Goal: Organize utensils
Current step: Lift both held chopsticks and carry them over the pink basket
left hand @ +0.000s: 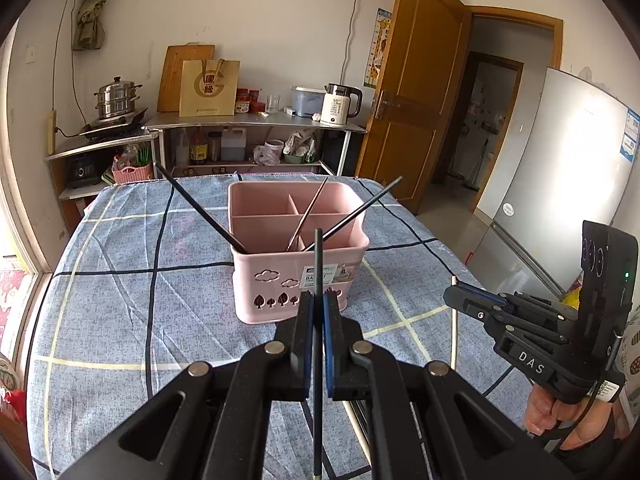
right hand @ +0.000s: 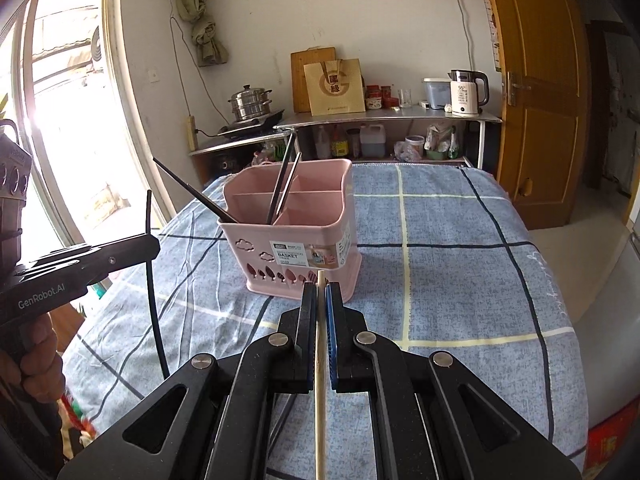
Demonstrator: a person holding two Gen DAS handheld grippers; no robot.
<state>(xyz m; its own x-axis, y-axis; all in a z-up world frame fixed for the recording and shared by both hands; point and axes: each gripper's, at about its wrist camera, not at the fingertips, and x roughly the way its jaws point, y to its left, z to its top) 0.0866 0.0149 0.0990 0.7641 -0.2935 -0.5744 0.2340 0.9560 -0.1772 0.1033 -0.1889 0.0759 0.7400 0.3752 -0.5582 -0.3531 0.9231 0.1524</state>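
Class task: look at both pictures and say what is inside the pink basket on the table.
Inside the pink basket, split by dividers, lean three thin utensils: two black chopsticks and a metallic one. Their lower ends and the compartment floors are hidden by the walls.

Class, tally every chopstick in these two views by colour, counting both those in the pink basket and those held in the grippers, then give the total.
Black chopsticks: 3, two in the pink basket, one in the left gripper
Metal chopsticks: 1
Light wooden chopsticks: 1, in the right gripper
Total: 5
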